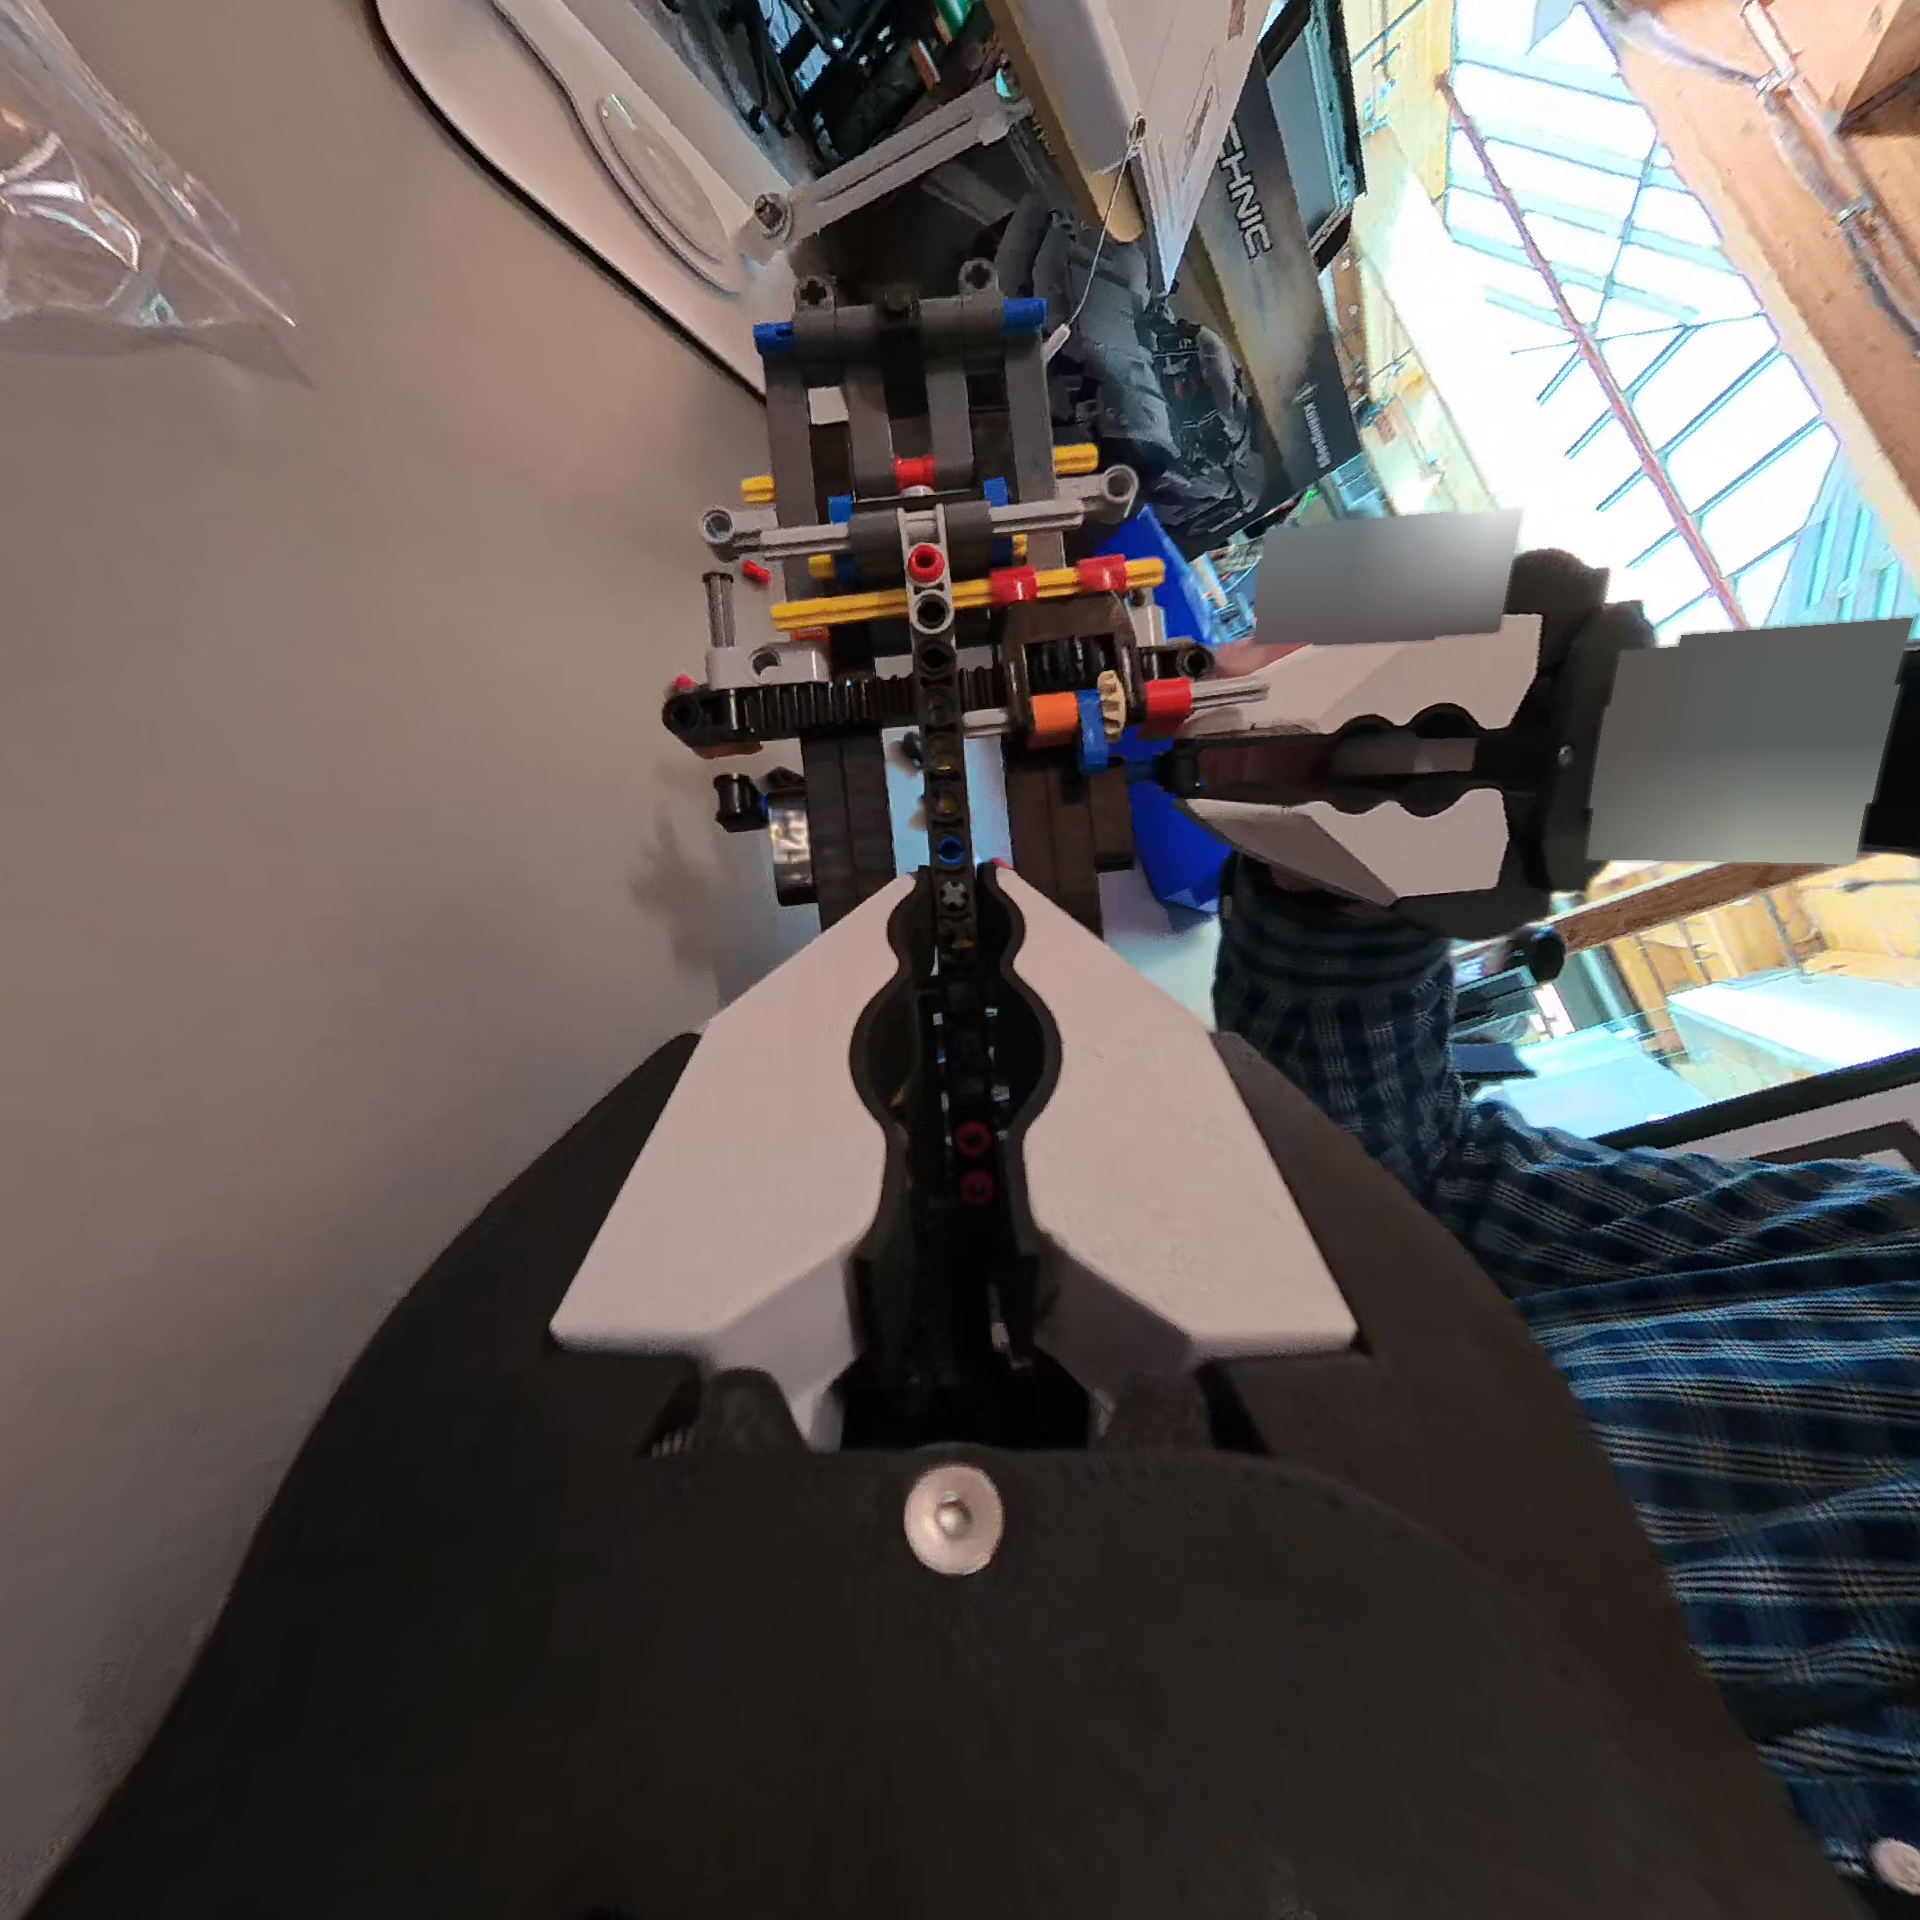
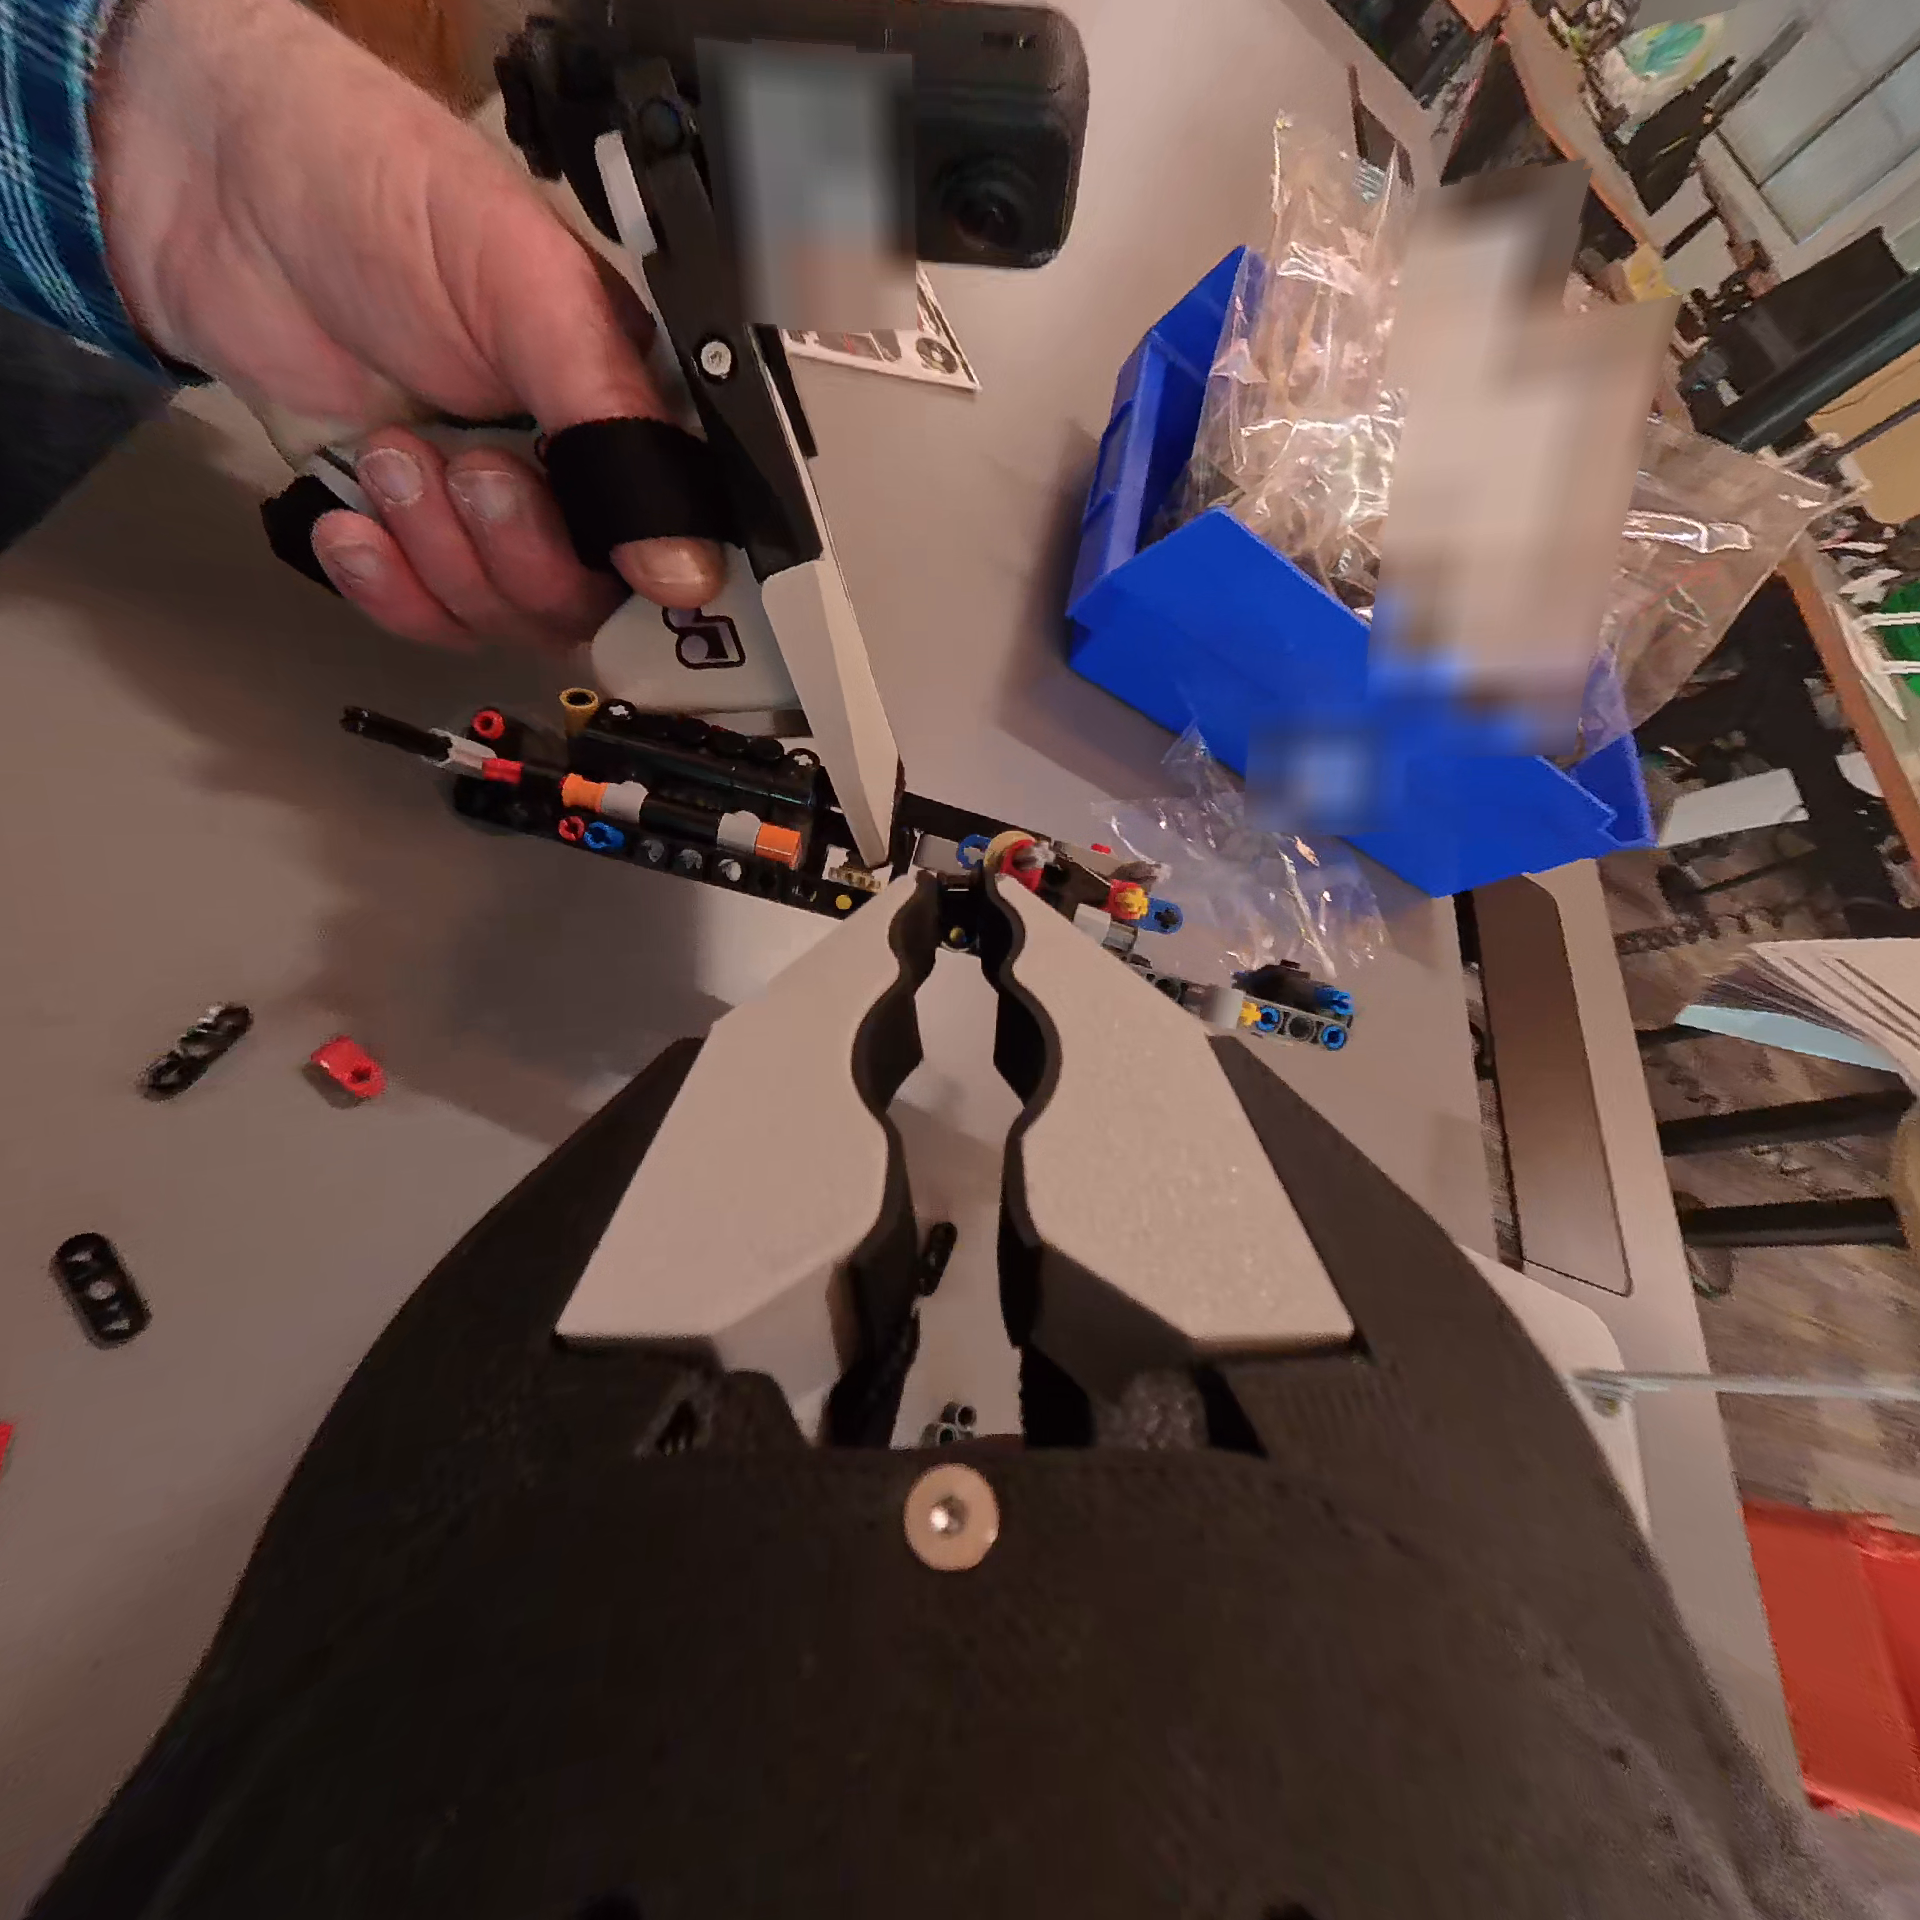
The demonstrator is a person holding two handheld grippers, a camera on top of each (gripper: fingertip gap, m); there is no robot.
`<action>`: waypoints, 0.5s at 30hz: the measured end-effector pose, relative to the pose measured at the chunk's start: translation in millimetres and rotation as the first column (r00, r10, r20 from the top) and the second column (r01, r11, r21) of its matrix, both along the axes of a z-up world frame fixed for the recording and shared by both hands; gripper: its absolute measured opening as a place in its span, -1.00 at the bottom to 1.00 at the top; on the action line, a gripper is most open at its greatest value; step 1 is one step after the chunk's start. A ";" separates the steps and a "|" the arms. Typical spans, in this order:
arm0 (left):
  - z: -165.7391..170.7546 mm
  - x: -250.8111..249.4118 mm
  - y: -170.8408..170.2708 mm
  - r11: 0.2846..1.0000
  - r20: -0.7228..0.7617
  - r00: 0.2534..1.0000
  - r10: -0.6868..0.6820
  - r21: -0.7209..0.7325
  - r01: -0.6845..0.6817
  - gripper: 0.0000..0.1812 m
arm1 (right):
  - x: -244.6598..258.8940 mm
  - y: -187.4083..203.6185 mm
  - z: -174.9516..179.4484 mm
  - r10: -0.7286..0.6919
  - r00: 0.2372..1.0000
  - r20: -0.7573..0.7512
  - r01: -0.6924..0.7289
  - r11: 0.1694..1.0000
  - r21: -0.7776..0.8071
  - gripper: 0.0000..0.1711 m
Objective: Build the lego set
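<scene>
Already the lego model is partly built, in the middle of the frame. The left gripper holds its long black beam tight; the right gripper pinches its side. Loose pieces wait on the tabletop.

Blue bin w/ clear plastic bags – grey tabletop, orange crate nearby

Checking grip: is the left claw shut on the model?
Shut: the left claw clamps the model's black beam between its tips.
</scene>
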State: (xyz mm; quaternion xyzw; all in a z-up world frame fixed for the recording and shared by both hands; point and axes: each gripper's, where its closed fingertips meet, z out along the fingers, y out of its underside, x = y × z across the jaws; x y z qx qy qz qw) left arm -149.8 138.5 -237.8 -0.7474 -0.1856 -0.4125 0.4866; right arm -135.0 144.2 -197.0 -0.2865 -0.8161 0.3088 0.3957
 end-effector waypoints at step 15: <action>6.9 10.5 -9.0 0.997 0.226 0.974 -0.011 0.077 -0.007 -0.93 | 4.8 -10.0 9.3 0.082 0.994 -0.074 -0.091 0.987 -0.129 -0.94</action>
